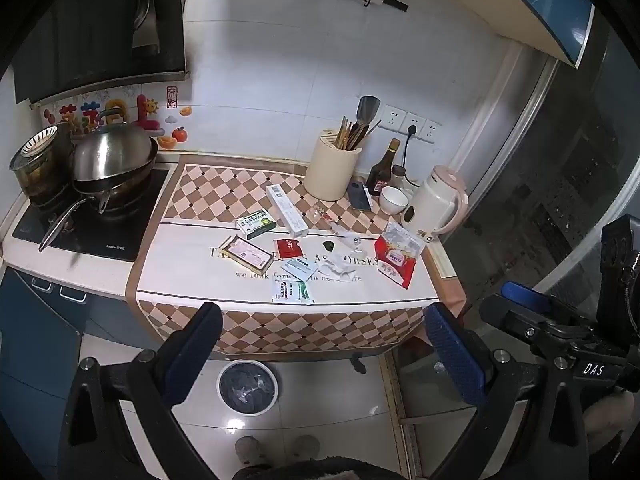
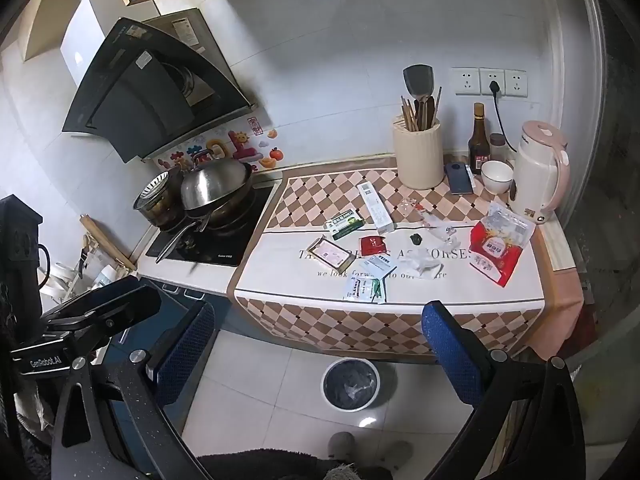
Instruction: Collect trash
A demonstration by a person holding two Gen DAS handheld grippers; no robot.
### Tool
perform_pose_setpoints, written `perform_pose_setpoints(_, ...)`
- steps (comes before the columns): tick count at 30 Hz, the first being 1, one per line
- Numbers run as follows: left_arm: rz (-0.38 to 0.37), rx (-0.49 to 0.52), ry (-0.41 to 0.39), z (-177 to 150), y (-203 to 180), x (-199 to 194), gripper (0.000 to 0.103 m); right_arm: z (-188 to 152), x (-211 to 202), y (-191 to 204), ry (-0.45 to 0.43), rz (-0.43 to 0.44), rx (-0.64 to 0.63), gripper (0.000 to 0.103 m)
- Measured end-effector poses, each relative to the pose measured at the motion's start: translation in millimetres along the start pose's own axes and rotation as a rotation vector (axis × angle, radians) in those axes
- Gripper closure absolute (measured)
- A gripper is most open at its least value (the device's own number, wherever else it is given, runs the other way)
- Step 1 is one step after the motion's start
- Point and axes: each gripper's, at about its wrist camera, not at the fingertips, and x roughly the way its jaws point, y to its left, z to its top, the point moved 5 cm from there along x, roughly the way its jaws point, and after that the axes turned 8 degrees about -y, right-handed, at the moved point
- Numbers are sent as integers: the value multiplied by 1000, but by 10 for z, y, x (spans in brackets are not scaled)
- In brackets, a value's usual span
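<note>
Trash lies on the checked counter cloth [image 1: 192, 208]: a red snack bag [image 1: 396, 258], a crumpled white tissue [image 1: 336, 270], a green-white sachet [image 1: 291, 291], a small red packet [image 1: 289, 248], a pink box [image 1: 248, 255], a green medicine box [image 1: 256, 224] and a long white box [image 1: 286, 210]. A white bin [image 1: 248, 387] with a black liner stands on the floor below the counter; it also shows in the right wrist view [image 2: 351, 383]. My left gripper [image 1: 320, 356] is open and empty, in front of the counter above the floor. My right gripper [image 2: 320, 352] is open and empty too.
A stove with pans [image 1: 108, 172] is at the left. A utensil holder [image 1: 333, 168], sauce bottle [image 1: 382, 170], phone [image 1: 359, 196], white bowl [image 1: 394, 200] and kettle [image 1: 434, 204] stand at the back right. A glass door [image 1: 560, 216] is at the right.
</note>
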Motion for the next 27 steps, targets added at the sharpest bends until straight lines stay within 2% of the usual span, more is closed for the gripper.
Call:
perform_pose_setpoints(8,-7,-6,0,-10,-8,22,0,-5,24,89,6,4,1,0)
perform_pose_setpoints(12,-18,-11,-3,-45,-137,59,0,-24,33,104,8,7,7,0)
perform_pose_setpoints(27,-52,-22,-8,-9,-104,40,0,-53,-58,-41,3,4,16,0)
